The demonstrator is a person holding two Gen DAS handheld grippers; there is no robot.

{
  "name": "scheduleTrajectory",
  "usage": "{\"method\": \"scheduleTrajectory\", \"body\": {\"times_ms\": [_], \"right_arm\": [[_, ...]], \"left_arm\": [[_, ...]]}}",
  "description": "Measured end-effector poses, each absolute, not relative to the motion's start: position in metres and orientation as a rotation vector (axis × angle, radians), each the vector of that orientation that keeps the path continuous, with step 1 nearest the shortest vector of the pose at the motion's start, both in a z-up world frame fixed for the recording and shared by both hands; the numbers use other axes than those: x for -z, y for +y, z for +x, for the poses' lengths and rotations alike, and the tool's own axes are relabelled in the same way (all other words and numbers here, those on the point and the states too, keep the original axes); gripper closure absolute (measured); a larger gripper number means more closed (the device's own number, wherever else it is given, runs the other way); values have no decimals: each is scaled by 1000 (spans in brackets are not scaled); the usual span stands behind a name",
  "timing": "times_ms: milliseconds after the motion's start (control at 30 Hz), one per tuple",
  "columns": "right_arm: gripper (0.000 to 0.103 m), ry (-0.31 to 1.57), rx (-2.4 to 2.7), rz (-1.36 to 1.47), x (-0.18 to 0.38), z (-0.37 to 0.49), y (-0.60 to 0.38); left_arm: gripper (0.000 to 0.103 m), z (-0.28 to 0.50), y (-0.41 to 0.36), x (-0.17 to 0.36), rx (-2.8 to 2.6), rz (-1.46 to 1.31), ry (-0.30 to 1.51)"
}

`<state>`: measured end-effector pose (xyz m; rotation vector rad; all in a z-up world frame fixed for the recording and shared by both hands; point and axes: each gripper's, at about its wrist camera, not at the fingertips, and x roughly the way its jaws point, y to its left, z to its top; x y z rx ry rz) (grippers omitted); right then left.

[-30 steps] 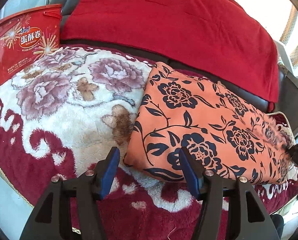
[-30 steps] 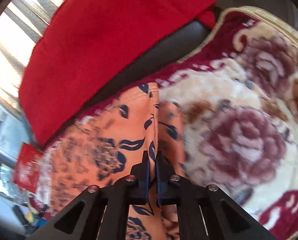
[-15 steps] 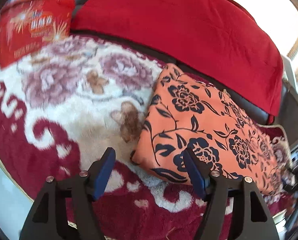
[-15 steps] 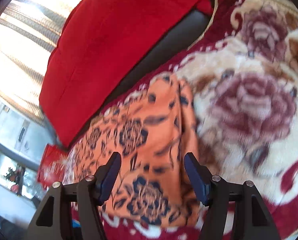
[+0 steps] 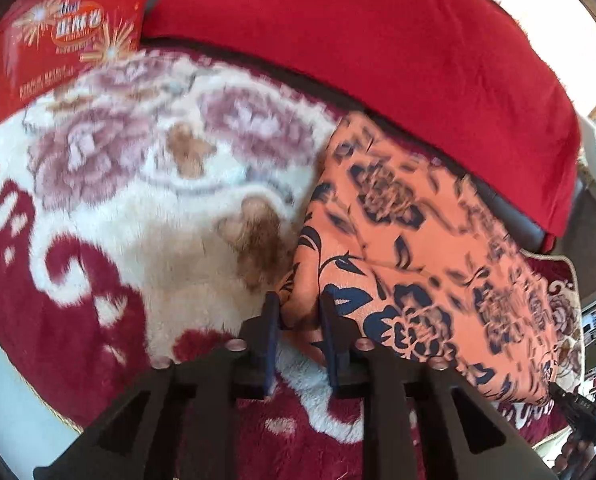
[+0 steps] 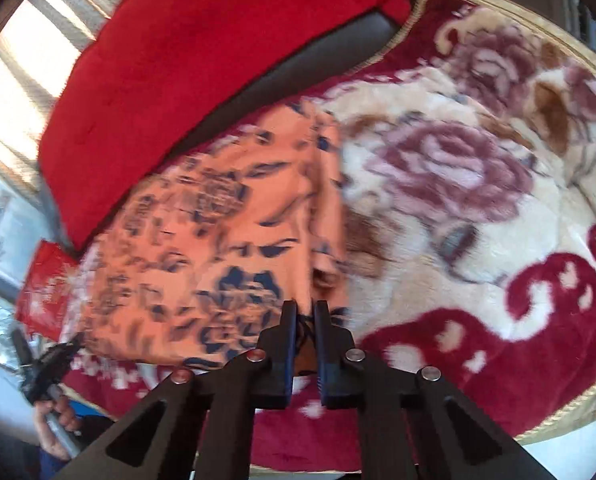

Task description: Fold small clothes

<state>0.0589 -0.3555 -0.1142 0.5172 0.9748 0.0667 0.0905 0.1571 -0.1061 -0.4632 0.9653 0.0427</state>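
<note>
An orange garment with dark blue flowers lies folded on a plush floral blanket. My left gripper is shut on the garment's near left corner. In the right wrist view the same garment lies left of centre, and my right gripper is shut on its near right corner. The other gripper shows at the far edge of each view, the right one and the left one.
A red cloth covers the dark sofa back behind the blanket. A red egg-roll tub stands at the back left. The blanket's gold-trimmed edge drops off at the front.
Both grippers moved forward and closed on the garment's near corners. Half a second ago both were open; the right had let go of the cloth it pinched before that.
</note>
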Motion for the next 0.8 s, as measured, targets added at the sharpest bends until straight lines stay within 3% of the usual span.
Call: {"method": "scheduleTrajectory", "body": {"times_ms": [67, 100, 133, 200, 500, 667, 700, 733, 767, 800], "right_arm": [[57, 948, -84, 648, 120, 50, -369], [21, 906, -88, 674, 116, 43, -373], [7, 852, -75, 694, 110, 32, -376], [7, 765, -74, 741, 102, 11, -381], [7, 749, -214, 1222, 164, 9, -358], [10, 668, -153, 1208, 159, 29, -342], [26, 639, -127, 1193, 156, 33, -344], [60, 641, -99, 1158, 153, 42, -346], [74, 671, -80, 1146, 155, 48, -346], [78, 695, -72, 1145, 158, 53, -349]], "left_arm": [[65, 86, 163, 108, -63, -490, 968], [60, 80, 166, 105, -86, -492, 941], [49, 75, 169, 101, -99, -490, 915], [40, 62, 173, 91, -145, -477, 848], [40, 75, 121, 58, -26, -415, 772], [39, 94, 72, 42, 59, -361, 738], [39, 98, 62, 41, 68, -352, 740], [39, 101, 55, 40, 79, -346, 743], [39, 103, 47, 40, 92, -340, 745], [39, 106, 39, 39, 100, -327, 746]]}}
